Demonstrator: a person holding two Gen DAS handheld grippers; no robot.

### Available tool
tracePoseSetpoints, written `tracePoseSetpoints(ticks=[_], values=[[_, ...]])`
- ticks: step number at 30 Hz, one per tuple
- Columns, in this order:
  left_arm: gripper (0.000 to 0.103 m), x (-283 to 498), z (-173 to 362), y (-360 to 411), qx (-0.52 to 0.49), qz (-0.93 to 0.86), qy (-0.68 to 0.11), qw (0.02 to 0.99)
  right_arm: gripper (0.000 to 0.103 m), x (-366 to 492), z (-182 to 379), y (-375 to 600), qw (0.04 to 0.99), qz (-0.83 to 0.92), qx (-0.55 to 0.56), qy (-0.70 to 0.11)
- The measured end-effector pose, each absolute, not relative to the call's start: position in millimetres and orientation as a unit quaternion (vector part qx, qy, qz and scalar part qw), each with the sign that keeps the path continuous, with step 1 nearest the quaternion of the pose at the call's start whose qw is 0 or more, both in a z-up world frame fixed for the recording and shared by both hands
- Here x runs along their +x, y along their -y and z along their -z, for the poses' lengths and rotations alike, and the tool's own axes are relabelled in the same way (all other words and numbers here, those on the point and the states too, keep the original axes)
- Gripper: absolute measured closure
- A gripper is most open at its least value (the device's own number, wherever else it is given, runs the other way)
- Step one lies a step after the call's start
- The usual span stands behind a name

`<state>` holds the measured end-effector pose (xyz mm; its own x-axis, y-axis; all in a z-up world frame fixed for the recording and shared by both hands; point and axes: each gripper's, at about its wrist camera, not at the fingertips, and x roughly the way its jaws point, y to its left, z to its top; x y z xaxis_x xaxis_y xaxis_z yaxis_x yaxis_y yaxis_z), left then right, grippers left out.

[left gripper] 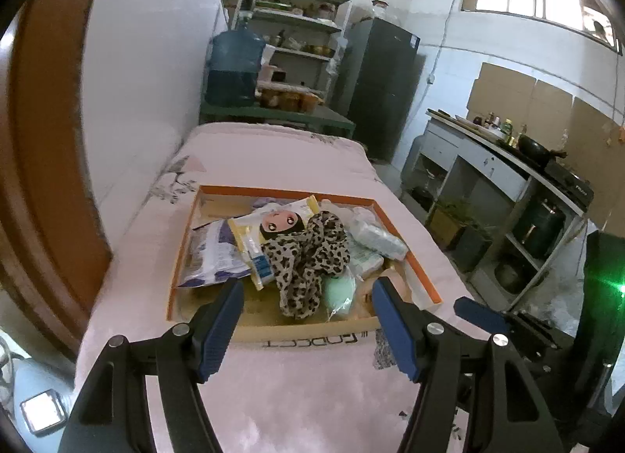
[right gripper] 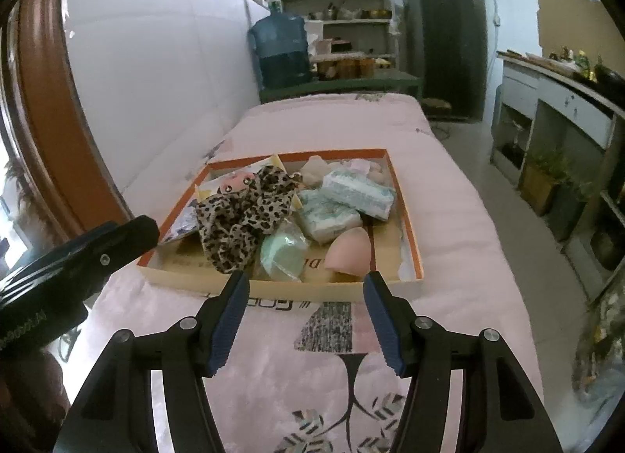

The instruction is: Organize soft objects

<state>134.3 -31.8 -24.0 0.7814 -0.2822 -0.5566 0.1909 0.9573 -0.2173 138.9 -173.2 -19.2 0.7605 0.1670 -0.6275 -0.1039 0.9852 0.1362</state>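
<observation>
Our left tool [left gripper: 308, 306] and right tool [right gripper: 306, 296] hover released before the orange-rimmed cardboard box [right gripper: 412, 234]; next we pick the leopard-print fabric scarf [right gripper: 242, 214].

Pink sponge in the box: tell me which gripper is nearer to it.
Right. The right gripper hangs open at the box's near wall, just before the pink sponge. The left gripper, also open, faces the leopard scarf, farther left.

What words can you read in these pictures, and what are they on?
Box front wall: dark letters seen upside down, not readable for sure.
Left claw's body: small white print, too blurred.
Purple and white packet: print too small.
Stove: tiny mark, unreadable.
</observation>
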Motion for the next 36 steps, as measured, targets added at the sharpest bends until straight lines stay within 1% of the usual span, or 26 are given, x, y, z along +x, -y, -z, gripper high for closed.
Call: tracePoseSetpoints(ticks=[6,11,15,21,26,32,36], values=[[0.035,101,13,30,-0.056,0.079,-0.282,0.955,0.04,114,8,166,0.944,-0.055,0.035,-0.324],[0.036,81,9,25,-0.054,0.034,-0.297,0.953,0.04,91,-3,160,0.95,-0.044,0.021,-0.31],[0.036,61,5,21,-0.051,0.026,-0.291,0.955,0.04,73,-10,157,0.952,-0.038,0.022,-0.302],[0.039,31,-1,21,-0.046,0.013,-0.28,0.959,0.04,43,-20,156,0.956,-0.026,0.027,-0.292],[0.04,8,-4,19,-0.047,0.015,-0.274,0.961,0.04,17,-25,152,0.956,-0.015,0.03,-0.291],[0.04,-12,-6,23,-0.037,0.014,-0.271,0.962,0.04,-15,-29,140,0.961,0.006,0.002,-0.276],[0.04,-27,-10,23,-0.038,0.011,-0.265,0.963,0.04,-22,-29,136,0.962,0.002,0.0,-0.273]])
